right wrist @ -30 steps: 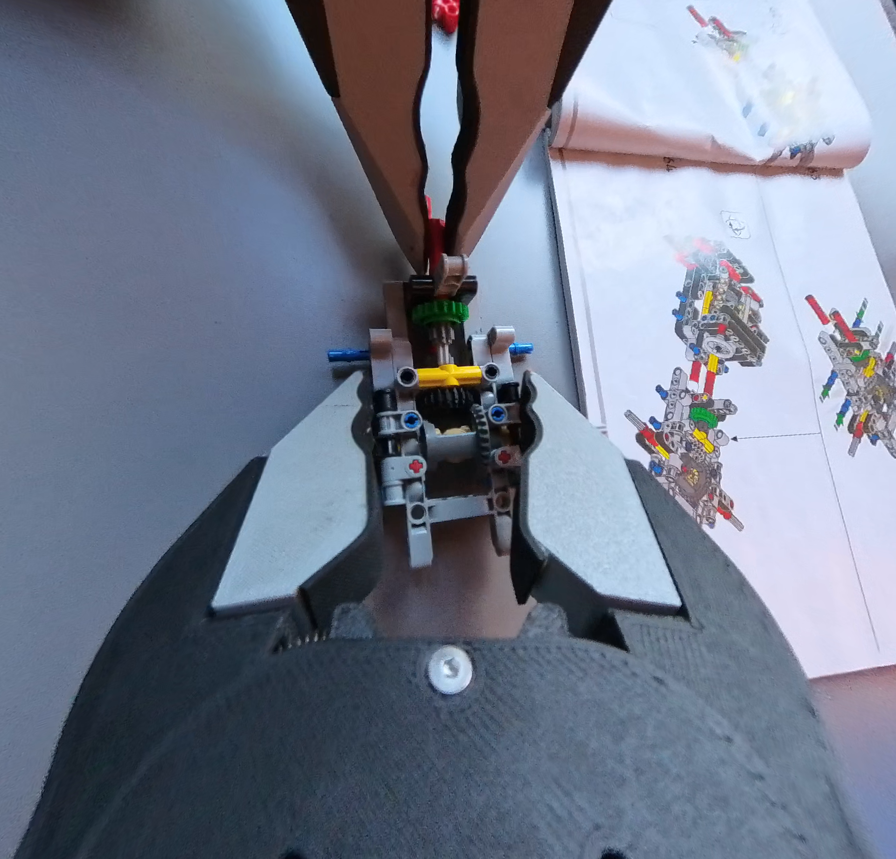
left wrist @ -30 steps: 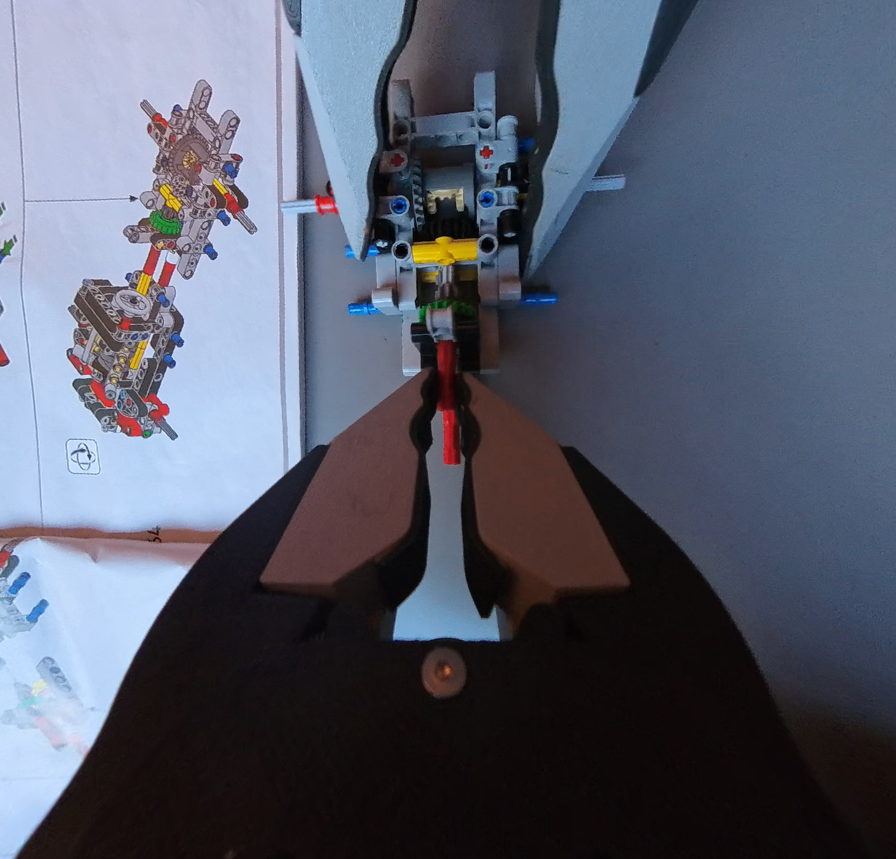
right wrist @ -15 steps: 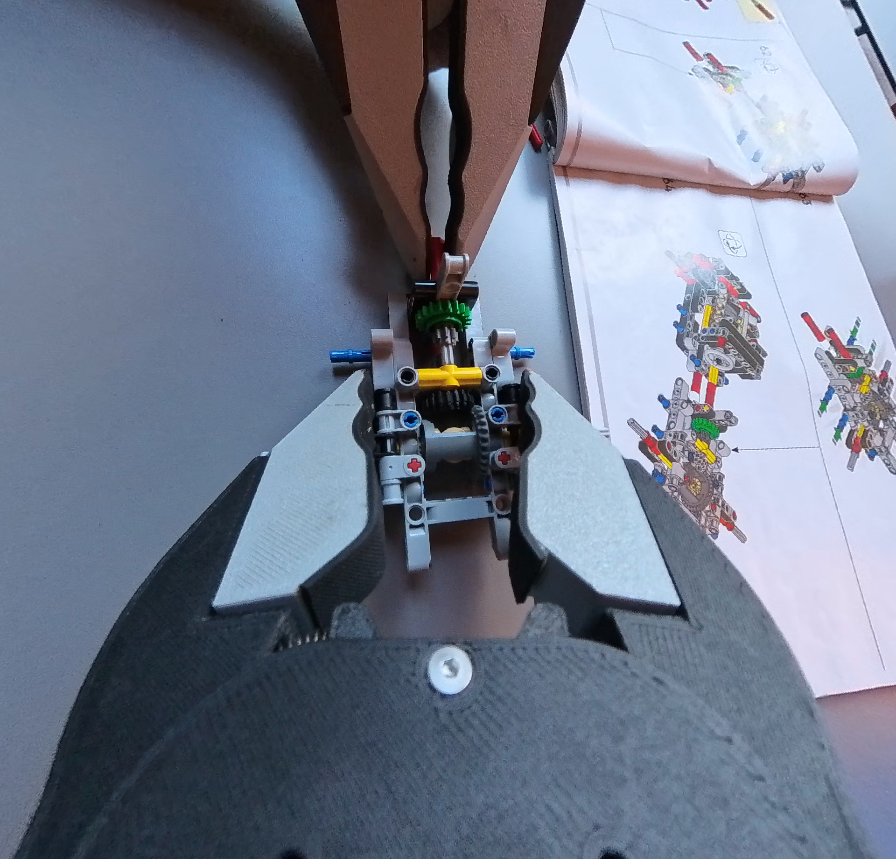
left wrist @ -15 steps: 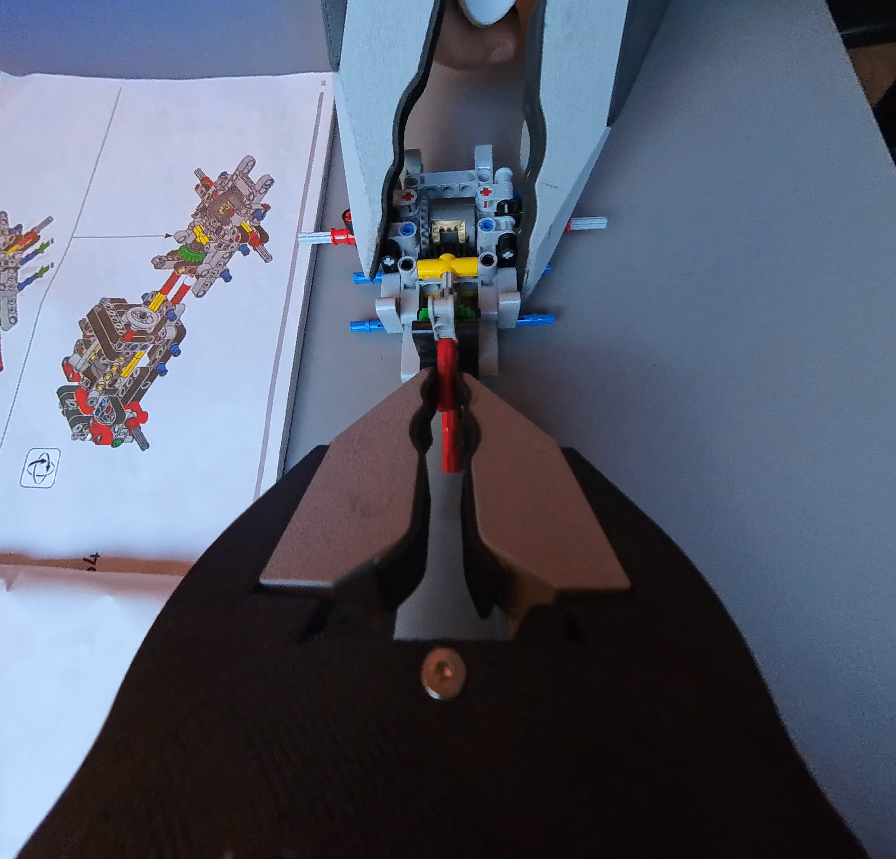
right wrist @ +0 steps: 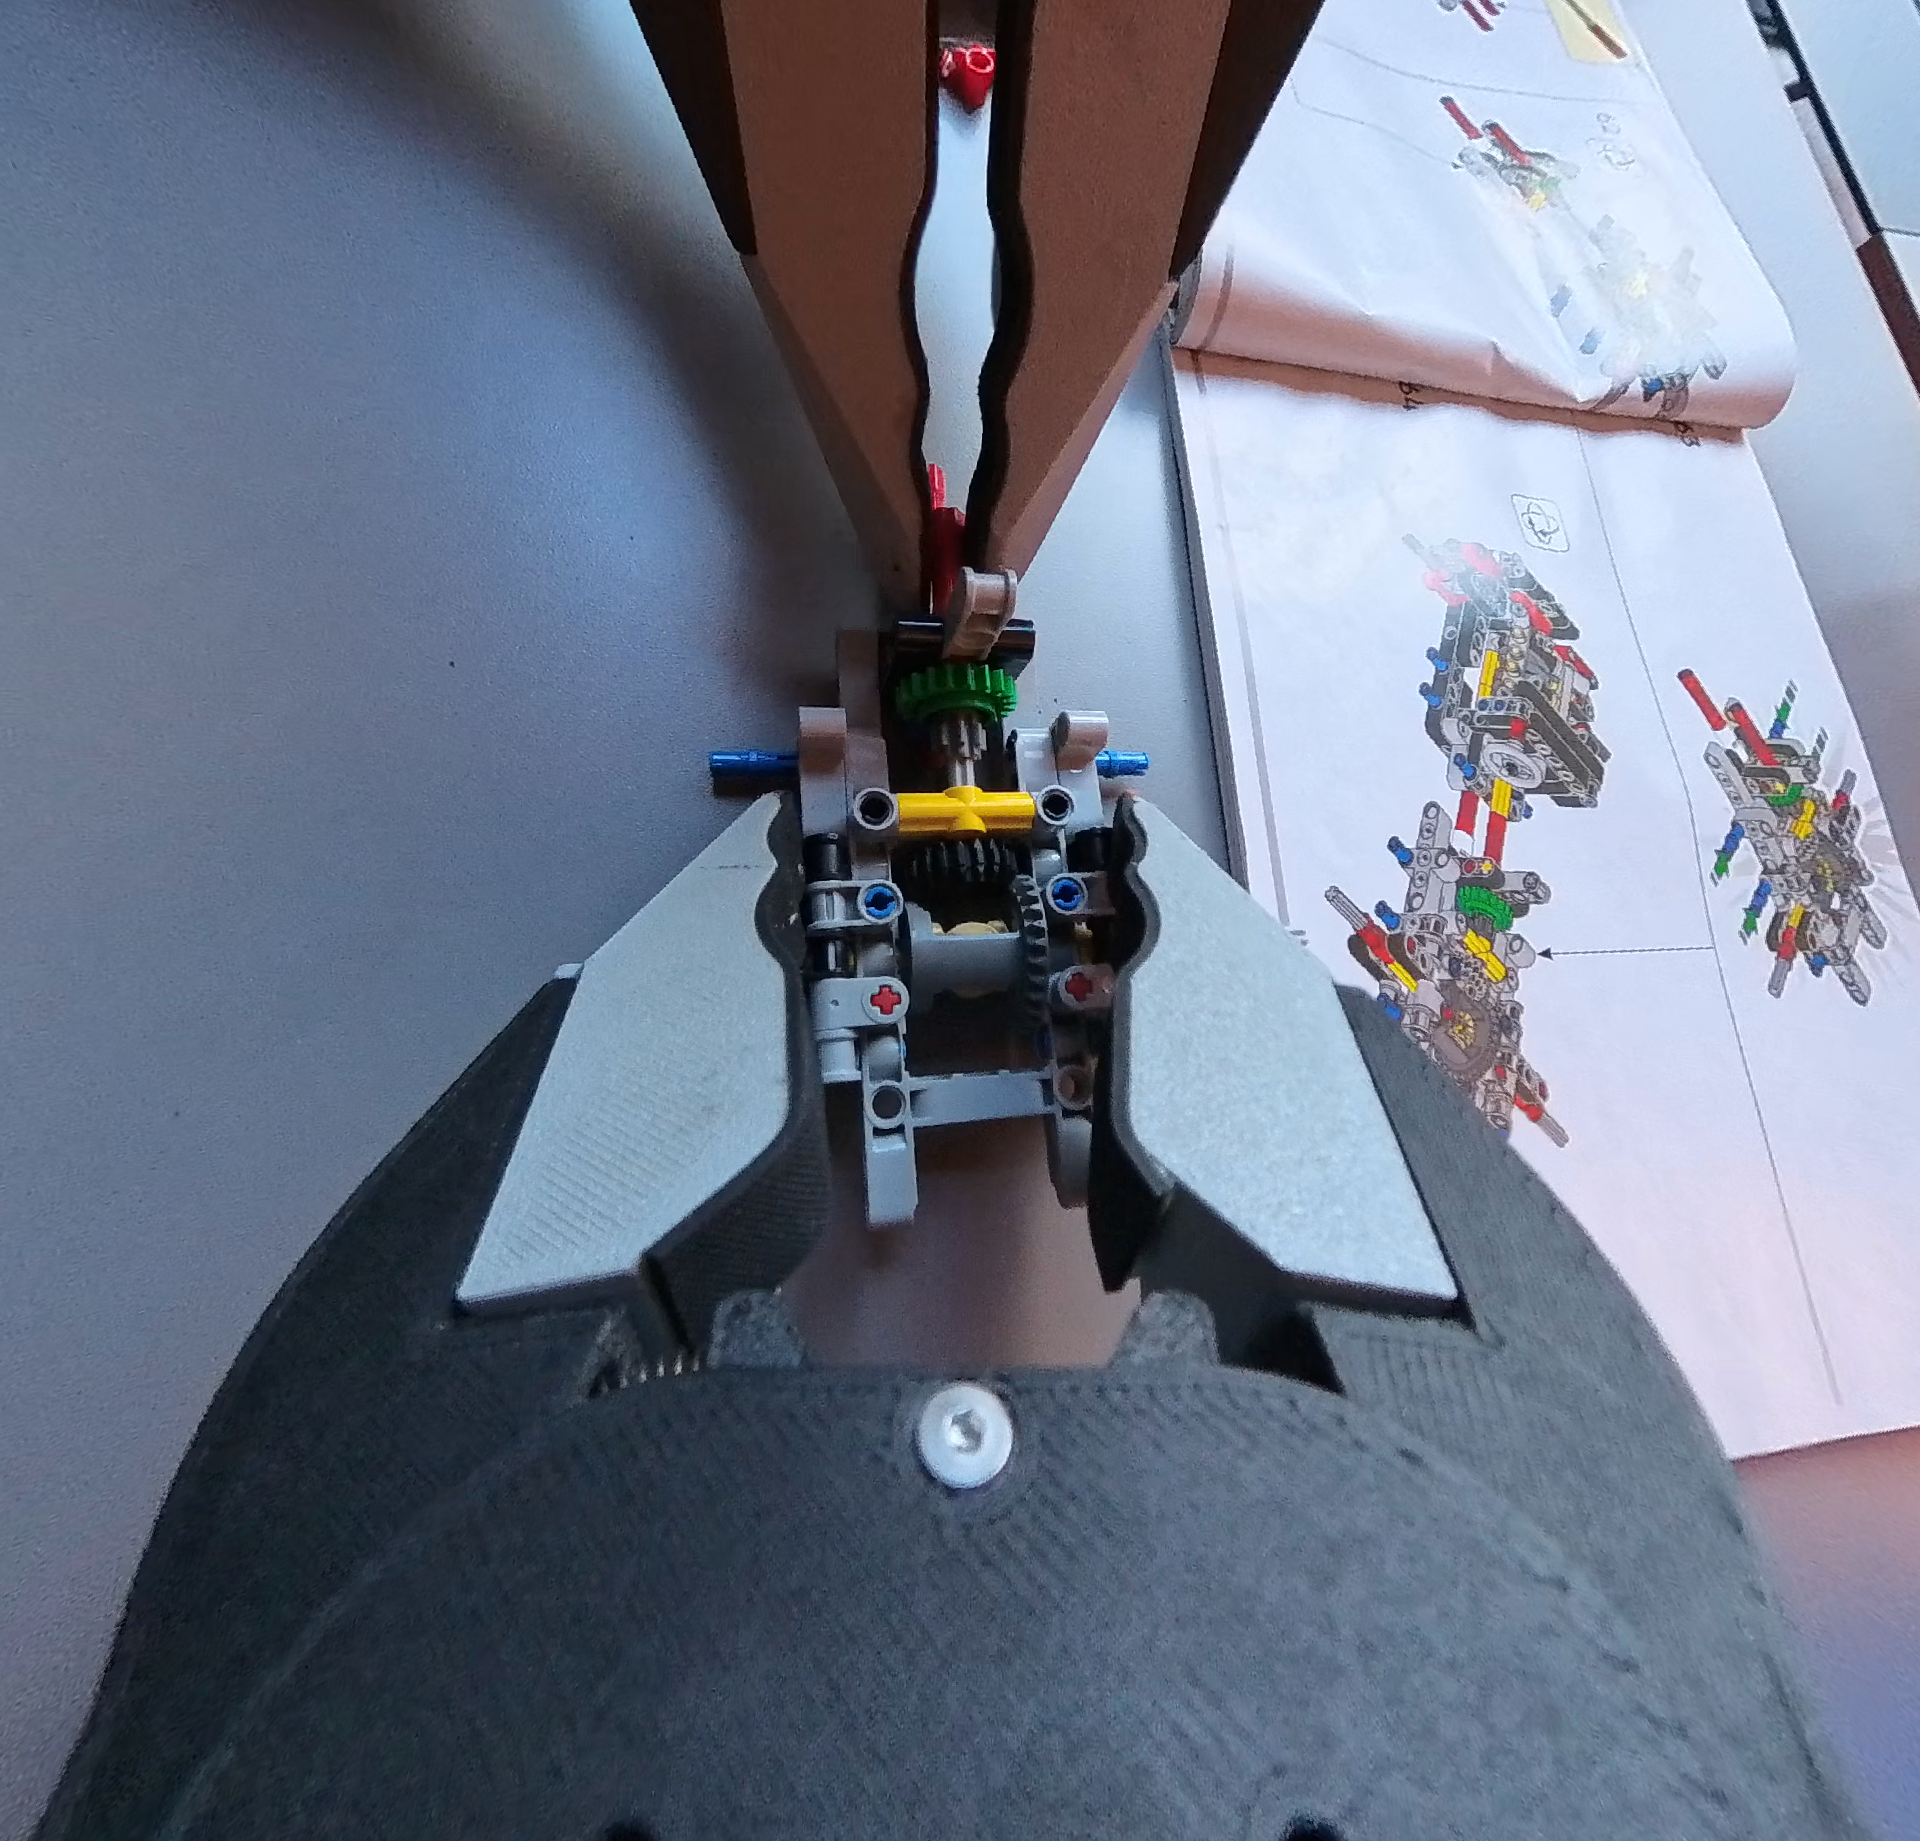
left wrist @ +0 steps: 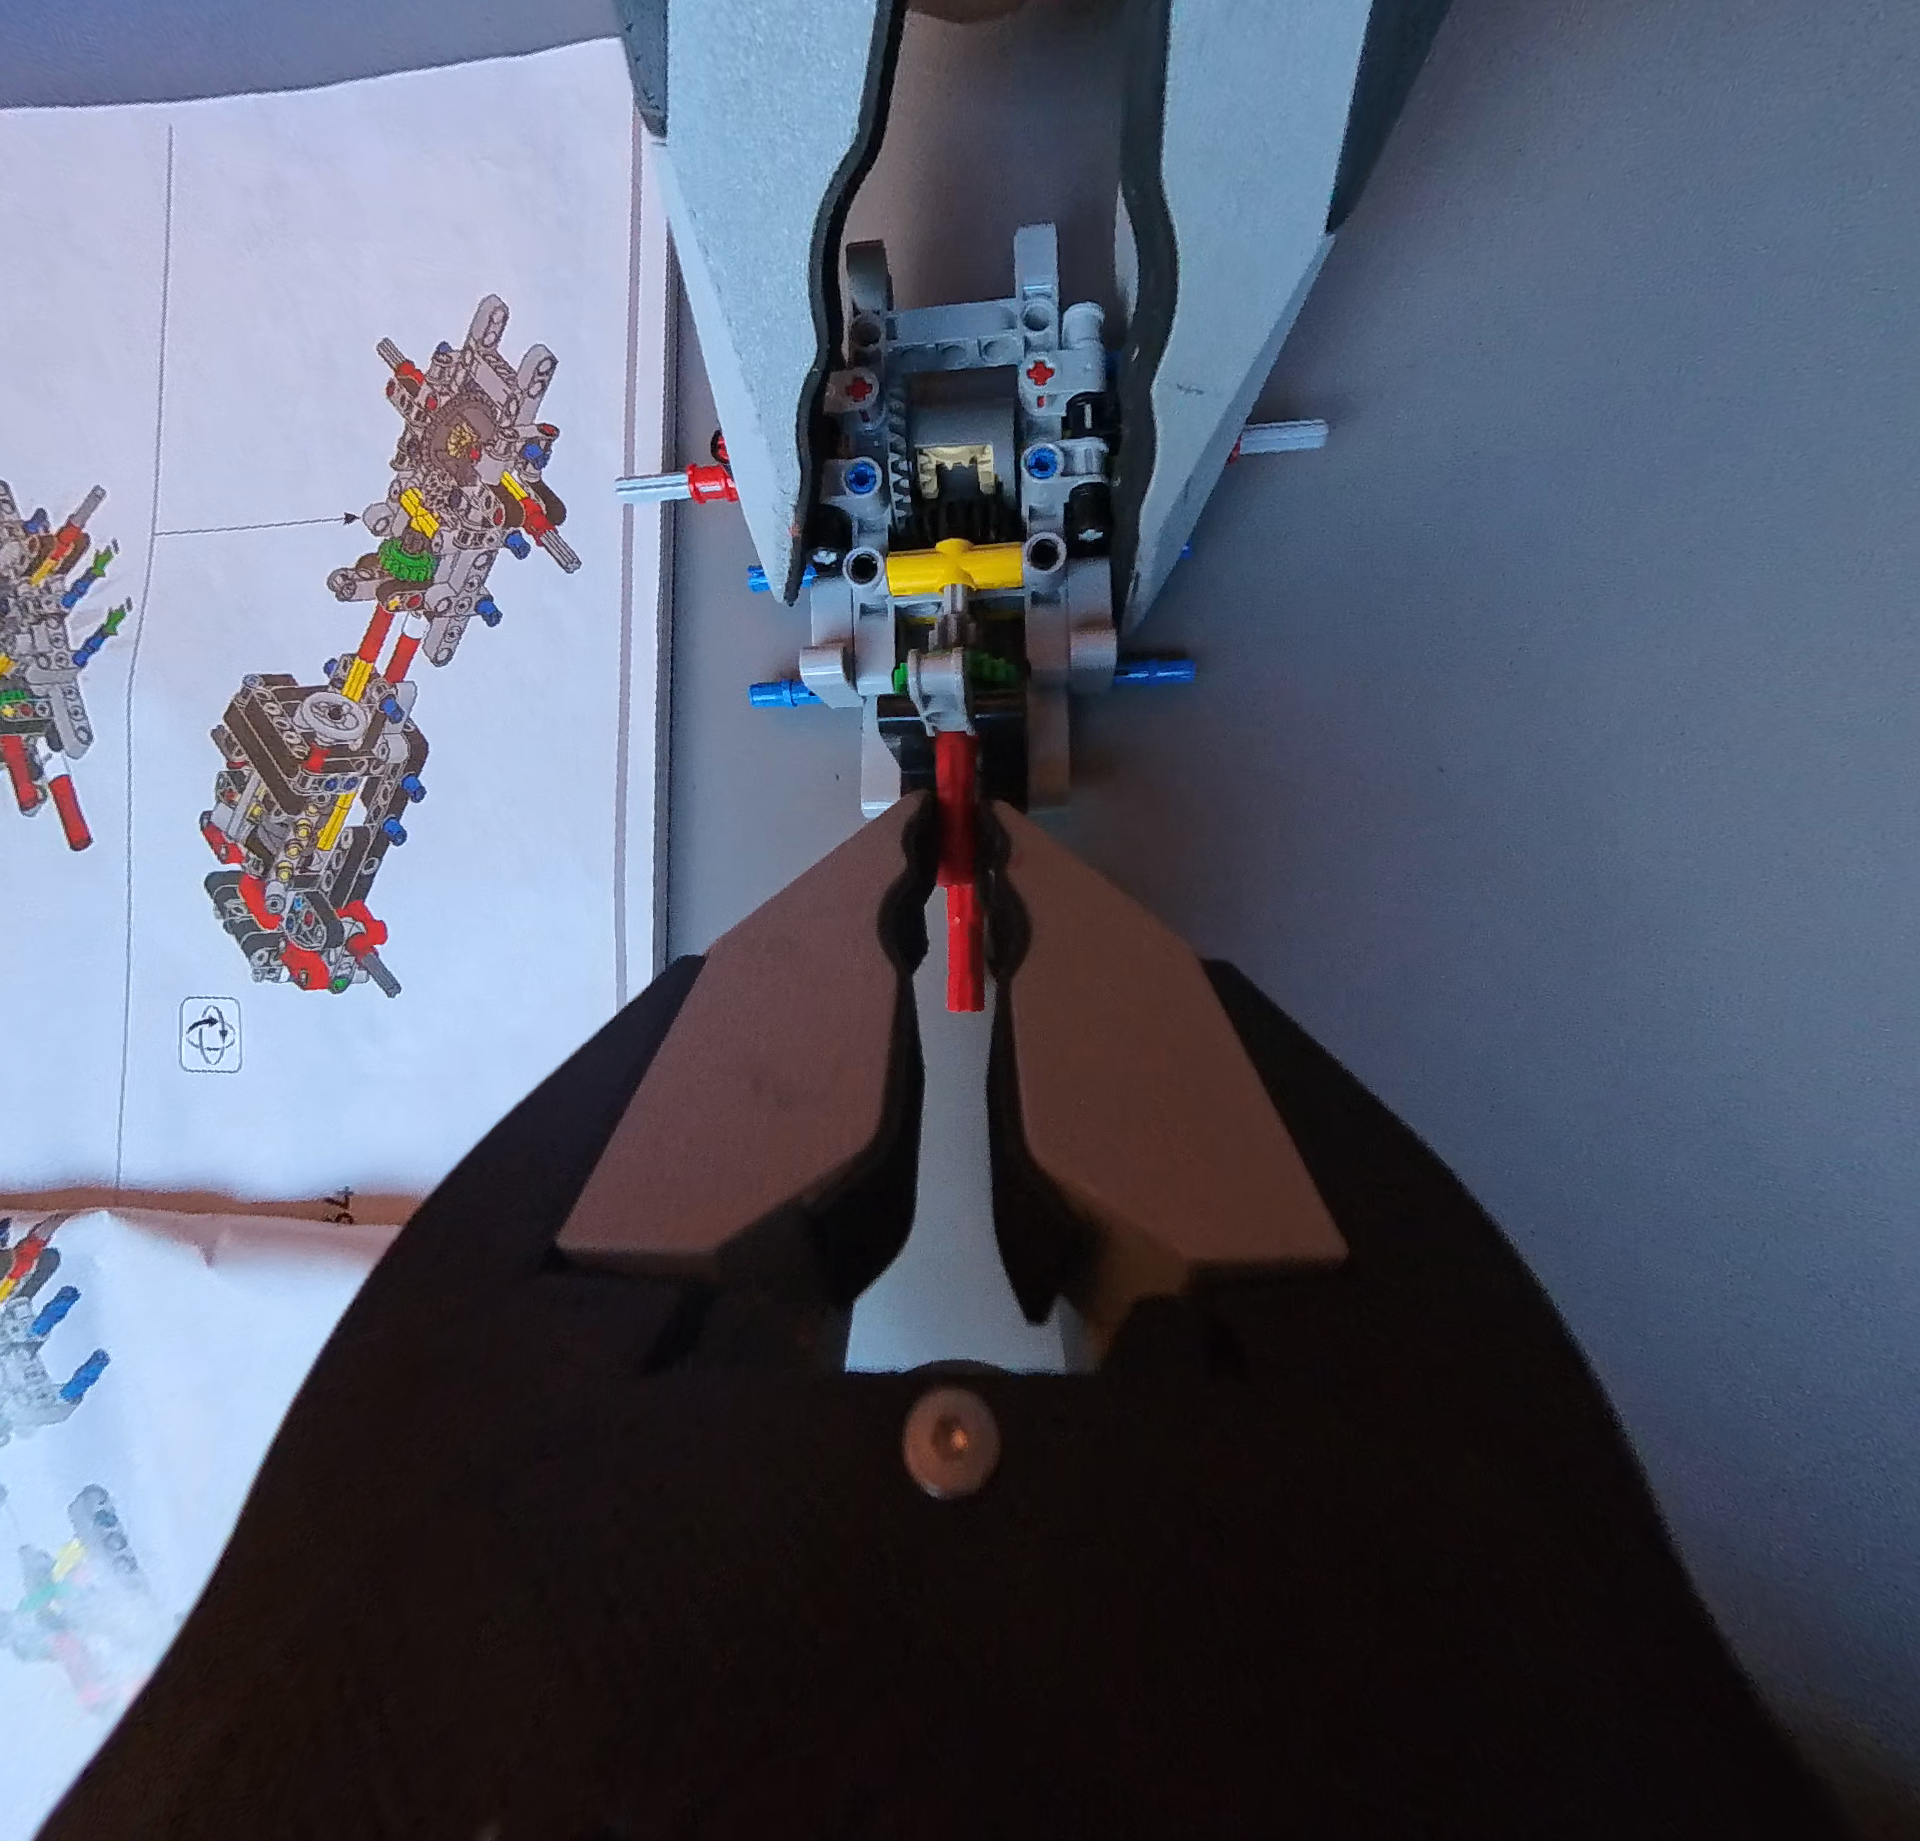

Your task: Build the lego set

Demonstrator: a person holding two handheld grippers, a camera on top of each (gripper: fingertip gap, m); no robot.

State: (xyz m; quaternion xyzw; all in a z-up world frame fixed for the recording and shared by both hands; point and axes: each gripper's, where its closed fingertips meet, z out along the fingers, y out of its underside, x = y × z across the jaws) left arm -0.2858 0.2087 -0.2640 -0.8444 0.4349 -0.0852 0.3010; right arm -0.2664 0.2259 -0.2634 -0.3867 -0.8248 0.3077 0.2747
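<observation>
Left hand-held gripper point(left wrist: 958, 835): brown fingers, black body, clenched on a red rod point(left wrist: 961, 856); both pads press against the rod's sides near the fingertips, and the rod's free end shows between the fingers behind the tips. The rod's far end enters a small grey connector point(left wrist: 940, 685) at the near end of the brick-built gear assembly point(left wrist: 961, 503). Right hand-held gripper point(right wrist: 961, 825): grey fingers, dark grey body, grasping the gear assembly across its width, one wavy black pad pressed on each flank. Gear assembly: grey beam frame, held just above or on the grey desk point(left wrist: 1558, 856); which one cannot be told. Parts seen on it, listed from the left gripper's end: grey connector, green gear point(right wrist: 954, 690), yellow cross-piece point(right wrist: 964, 809) set across the frame, black gear point(right wrist: 951, 861) behind that, tan part in the middle, blue pins point(left wrist: 779, 692) sticking out of both flanks, and a pale grey axle with a red bush point(left wrist: 681, 484) projecting on the side toward the booklet. The two grippers face each other tip to tip with the assembly between them. Instruction booklet point(left wrist: 312, 648): lying open on the desk beside the assembly, its pages showing coloured drawings of brick-built models. One loose red piece point(right wrist: 966, 66) lies on the desk beyond the assembly, seen between the left gripper's fingers in the right wrist view.
</observation>
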